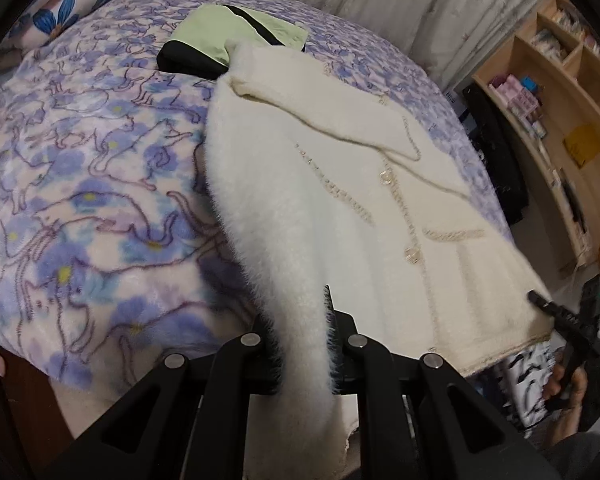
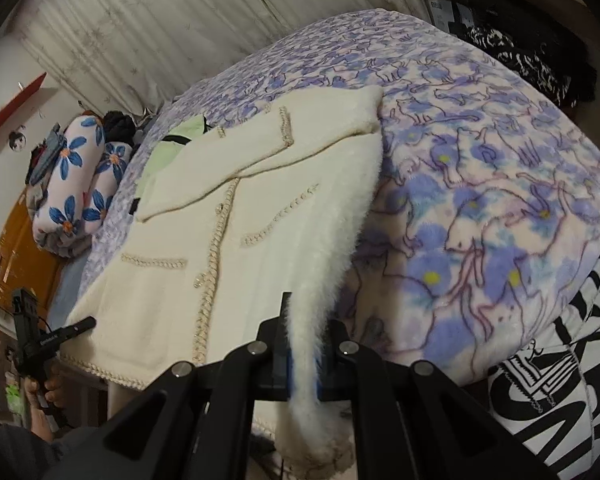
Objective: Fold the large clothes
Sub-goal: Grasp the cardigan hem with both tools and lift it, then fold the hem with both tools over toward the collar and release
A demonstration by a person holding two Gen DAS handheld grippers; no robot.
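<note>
A fluffy cream-white cardigan (image 1: 340, 184) with braided trim lies on the bed, sleeves folded across its front; it also shows in the right wrist view (image 2: 236, 248). My left gripper (image 1: 304, 344) is shut on the cardigan's left bottom corner, and fluffy fabric hangs down between its fingers. My right gripper (image 2: 306, 348) is shut on the cardigan's right bottom corner in the same way. Each gripper shows at the edge of the other's view: the right one in the left wrist view (image 1: 540, 302) and the left one in the right wrist view (image 2: 88, 324).
The bed has a purple-and-blue cat-print blanket (image 1: 80, 184). A folded light green and black garment (image 1: 236, 36) lies beyond the cardigan. Flowered pillows (image 2: 76, 184) sit at the head. A wooden shelf unit (image 1: 560, 120) stands to the right, curtains (image 2: 140, 20) behind.
</note>
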